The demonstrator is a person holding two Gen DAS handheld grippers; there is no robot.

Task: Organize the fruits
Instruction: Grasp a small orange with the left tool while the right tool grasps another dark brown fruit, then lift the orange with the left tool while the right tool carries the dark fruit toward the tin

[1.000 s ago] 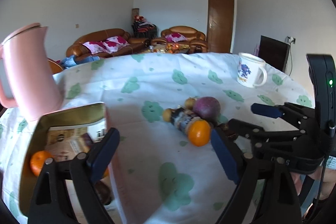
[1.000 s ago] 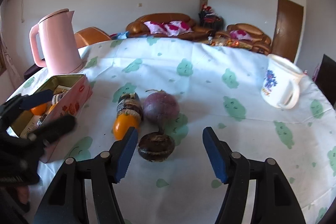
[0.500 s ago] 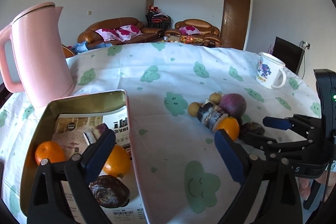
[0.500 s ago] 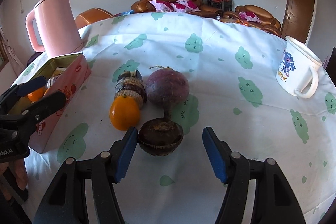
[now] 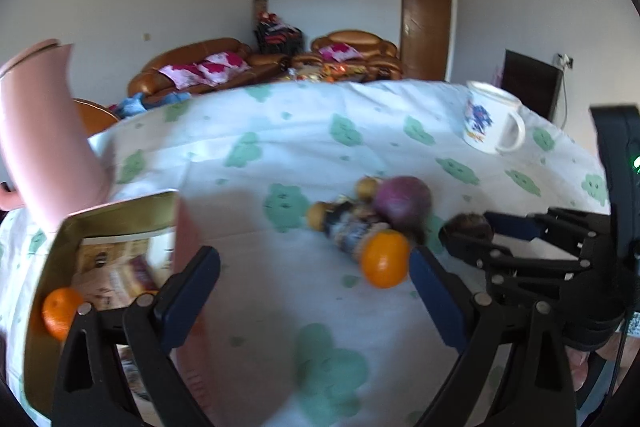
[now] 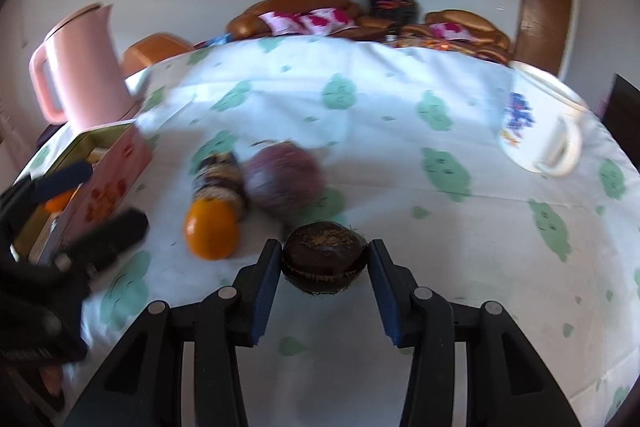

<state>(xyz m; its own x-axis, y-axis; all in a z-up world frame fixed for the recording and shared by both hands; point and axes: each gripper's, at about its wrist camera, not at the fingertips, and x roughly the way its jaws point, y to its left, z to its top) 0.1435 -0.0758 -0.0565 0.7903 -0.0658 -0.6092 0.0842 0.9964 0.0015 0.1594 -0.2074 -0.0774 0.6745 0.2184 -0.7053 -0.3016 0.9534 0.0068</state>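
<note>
Your right hand-held gripper (image 6: 323,261) has just closed its fingers onto the dark brown fruit (image 6: 323,255) that lay loose on the tabletop (image 6: 400,147) half a second ago; next it goes to the tin (image 5: 120,215), while your left hand-held gripper (image 5: 314,275) stays released
</note>
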